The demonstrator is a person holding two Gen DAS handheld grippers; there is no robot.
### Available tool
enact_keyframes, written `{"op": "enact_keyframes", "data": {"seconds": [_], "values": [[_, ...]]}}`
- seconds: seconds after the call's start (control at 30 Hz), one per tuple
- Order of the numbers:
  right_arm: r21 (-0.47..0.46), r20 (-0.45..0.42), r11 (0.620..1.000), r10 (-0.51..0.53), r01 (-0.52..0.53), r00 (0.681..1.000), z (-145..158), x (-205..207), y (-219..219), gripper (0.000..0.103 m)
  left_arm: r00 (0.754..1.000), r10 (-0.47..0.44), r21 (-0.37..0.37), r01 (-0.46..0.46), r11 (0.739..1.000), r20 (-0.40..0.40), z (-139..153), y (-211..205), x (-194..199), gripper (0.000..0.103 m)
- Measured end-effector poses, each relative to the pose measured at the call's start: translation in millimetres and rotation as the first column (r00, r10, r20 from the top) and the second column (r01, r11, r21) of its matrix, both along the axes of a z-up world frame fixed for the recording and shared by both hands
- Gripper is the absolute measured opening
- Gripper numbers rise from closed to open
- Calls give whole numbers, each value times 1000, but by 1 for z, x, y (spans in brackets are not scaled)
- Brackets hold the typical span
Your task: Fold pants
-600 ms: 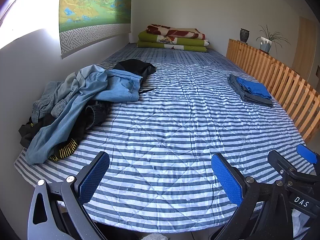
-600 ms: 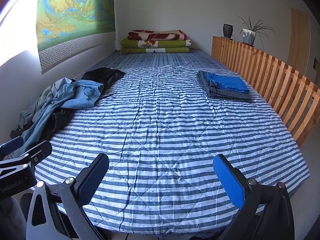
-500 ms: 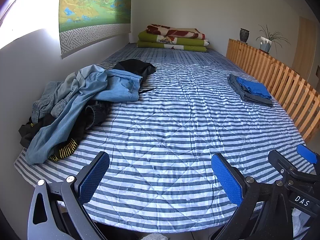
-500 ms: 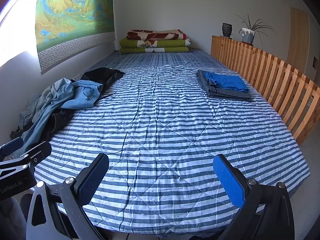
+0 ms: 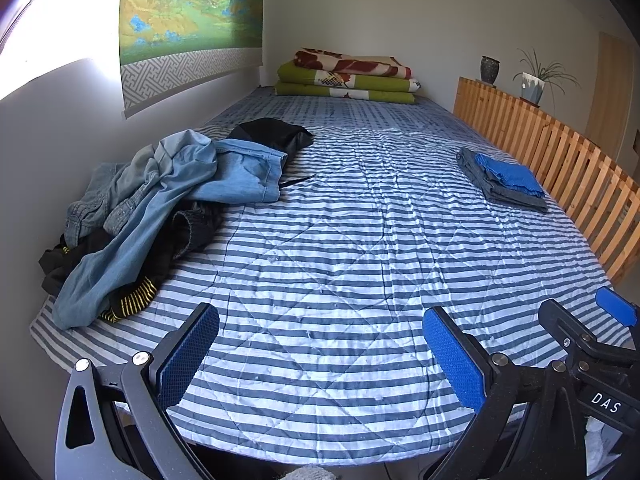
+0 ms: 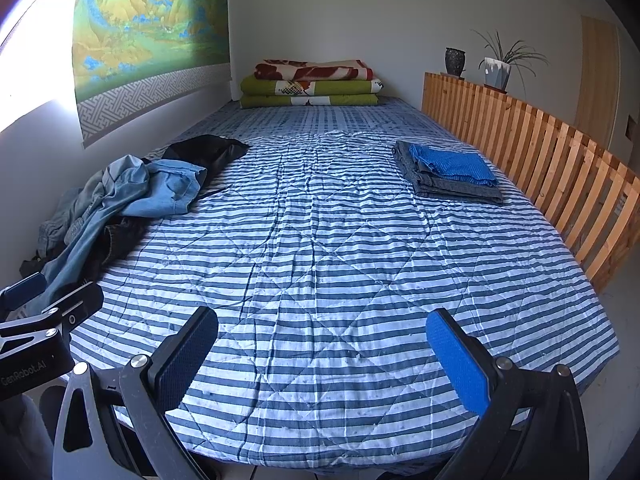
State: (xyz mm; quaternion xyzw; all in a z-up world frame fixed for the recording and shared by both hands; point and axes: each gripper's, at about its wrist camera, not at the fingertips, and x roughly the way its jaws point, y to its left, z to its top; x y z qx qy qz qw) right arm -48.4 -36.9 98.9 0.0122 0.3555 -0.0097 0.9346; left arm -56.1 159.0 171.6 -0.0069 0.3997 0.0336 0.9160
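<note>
Against wall: crumpled denim pants (image 5: 168,200)

Striped bed (image 5: 340,280), slatted wooden rail (image 6: 540,140)

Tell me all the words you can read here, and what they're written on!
"DAS": white letters on the right hand-held gripper, seen from the left wrist view.
"GenRobot.AI": faint letters on the left hand-held gripper, seen from the right wrist view.
The wall painting shows no readable words.

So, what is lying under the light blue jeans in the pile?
Under the light blue jeans show dark garments and a black, yellow-striped cuff. How many pieces lie there is hidden.
</note>
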Motion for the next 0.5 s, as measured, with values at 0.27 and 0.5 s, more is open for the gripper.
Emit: {"op": "enact_keyframes", "data": {"seconds": [0.27, 0.5], "values": [[3, -4, 1000, 0, 0, 1000, 0, 0, -2, 102, 1000, 2, -1, -2, 1000, -2, -1, 0, 0, 103], [4, -5, 1000, 0, 0, 1000, -1, 0, -3, 102, 1000, 5, -2, -5, 1000, -3, -1, 0, 0, 103]]}}
